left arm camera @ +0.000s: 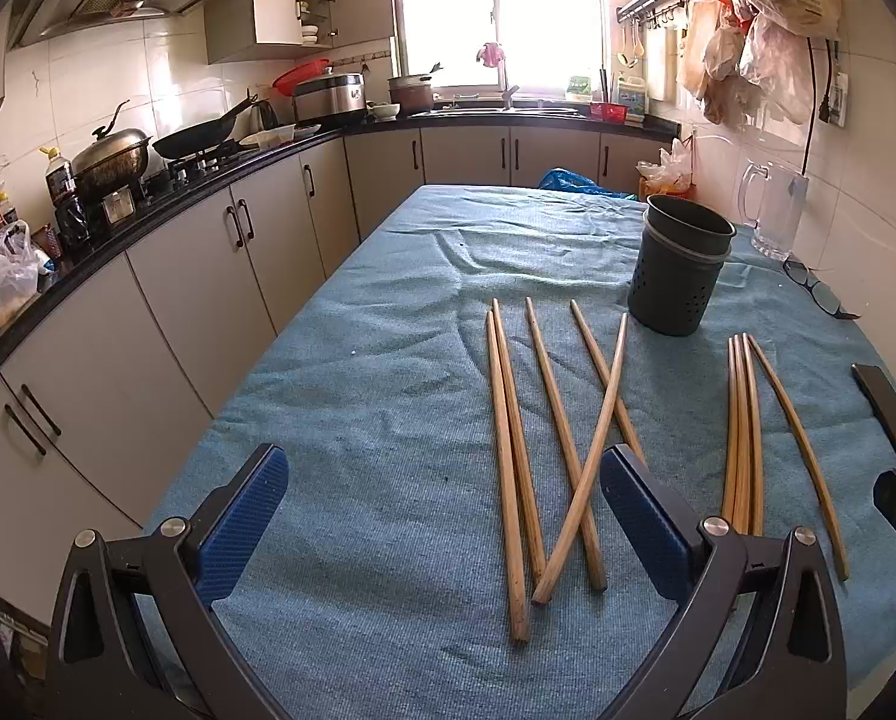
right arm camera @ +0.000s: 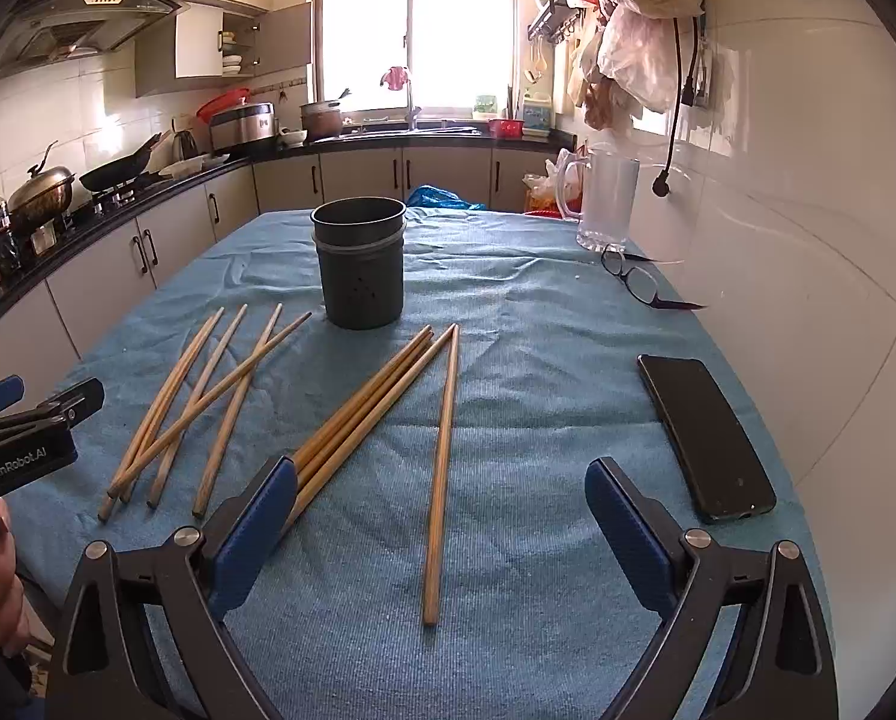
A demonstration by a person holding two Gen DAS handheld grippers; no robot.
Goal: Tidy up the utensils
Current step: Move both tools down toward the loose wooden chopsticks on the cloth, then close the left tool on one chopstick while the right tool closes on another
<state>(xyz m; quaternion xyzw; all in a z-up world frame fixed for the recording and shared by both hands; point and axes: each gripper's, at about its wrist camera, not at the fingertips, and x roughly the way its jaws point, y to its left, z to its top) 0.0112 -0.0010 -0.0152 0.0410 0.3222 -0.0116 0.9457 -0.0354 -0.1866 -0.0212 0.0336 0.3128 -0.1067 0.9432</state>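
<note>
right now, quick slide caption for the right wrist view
Open right gripper over a blue cloth strewn with wooden chopsticks, a dark holder standing behind them.

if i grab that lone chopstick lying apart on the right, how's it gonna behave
The lone chopstick looks like thin stiff wood, so it probably stays straight and weighs little. Lying flat on the blue cloth, it may be hard to get under and could swing if held near one end. The right tongs are open around it.
</note>
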